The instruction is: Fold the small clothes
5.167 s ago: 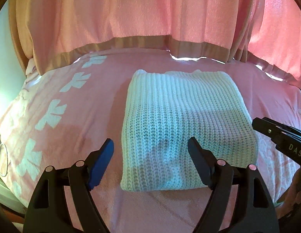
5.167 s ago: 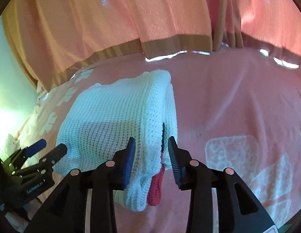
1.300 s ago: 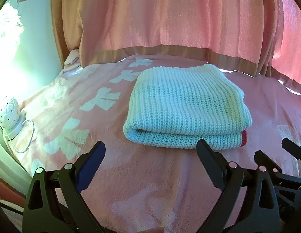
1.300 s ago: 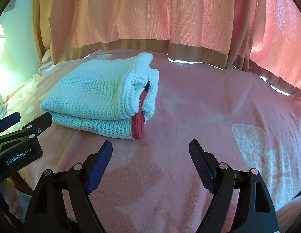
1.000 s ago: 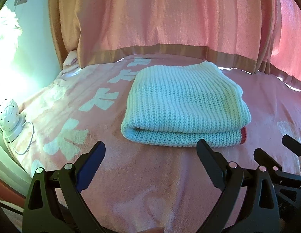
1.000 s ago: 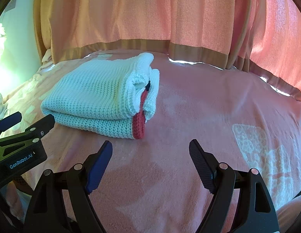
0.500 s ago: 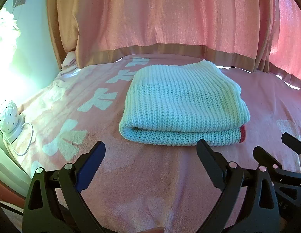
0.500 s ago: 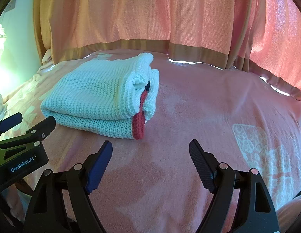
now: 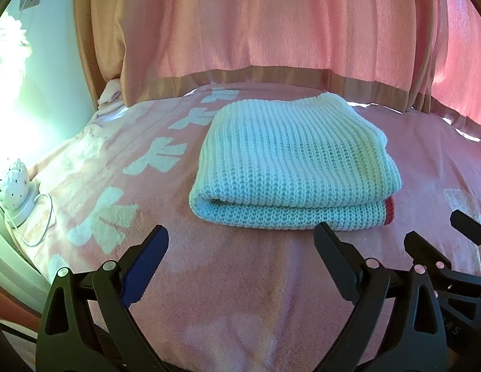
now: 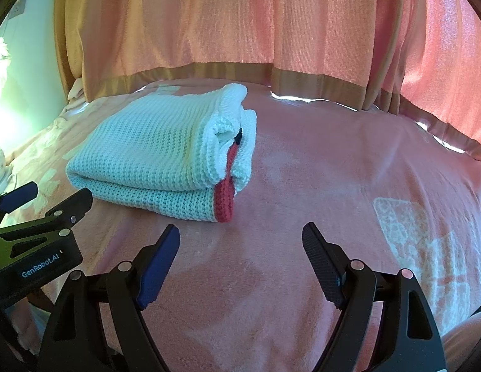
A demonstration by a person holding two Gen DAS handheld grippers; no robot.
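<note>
Left wrist view takes in, at the far left, a small white dotted lamp (image 9: 14,183) with its cord at the edge of the bed (image 9: 240,294), then a row of pale bow shapes on the pink blanket, then the white knitted garment (image 9: 290,161) lying folded in a neat stack in the middle, its rounded fold facing us and a red hem (image 10: 223,200) peeking out at the right corner. Nothing is held: the left gripper (image 9: 240,249) has its fingers spread wide, short of the stack, and the right gripper (image 10: 240,246) is likewise wide apart and empty, just near the red corner. Pink curtains (image 9: 271,31) hang behind. To my eye the fold looks finished. If anything wants doing, I'd tuck the loose layers at the right edge in gently, pressing down rather than pinching, so the stack doesn't slide or spring apart on that soft blanket
</note>
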